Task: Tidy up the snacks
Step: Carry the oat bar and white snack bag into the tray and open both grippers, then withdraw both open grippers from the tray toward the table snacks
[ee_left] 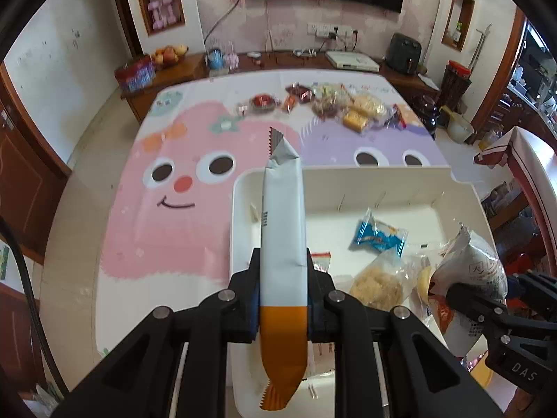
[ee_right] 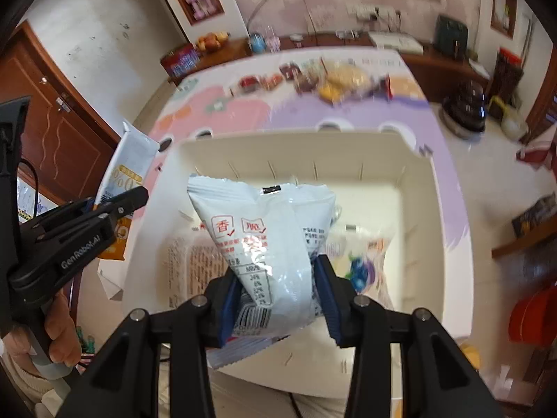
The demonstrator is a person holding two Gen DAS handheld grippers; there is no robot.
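Over the white bin's left rim, the left gripper pinches a slim white-and-orange snack packet mid-length; the right gripper clamps a puffy pale-blue snack bag above the bin's middle. Both look light, crinkly, easily crushed.

We count two tools, the left tool and the right tool; each carries one snack, so two held: one long white-and-orange packet and one pale puffed bag; we see one cream bin on the counter; inside it we make out one blue packet and one clear bag of crumbly snack, others partly hidden; at the counter's far end one loose pile of snacks, too jumbled to count; one bowl of fruit.
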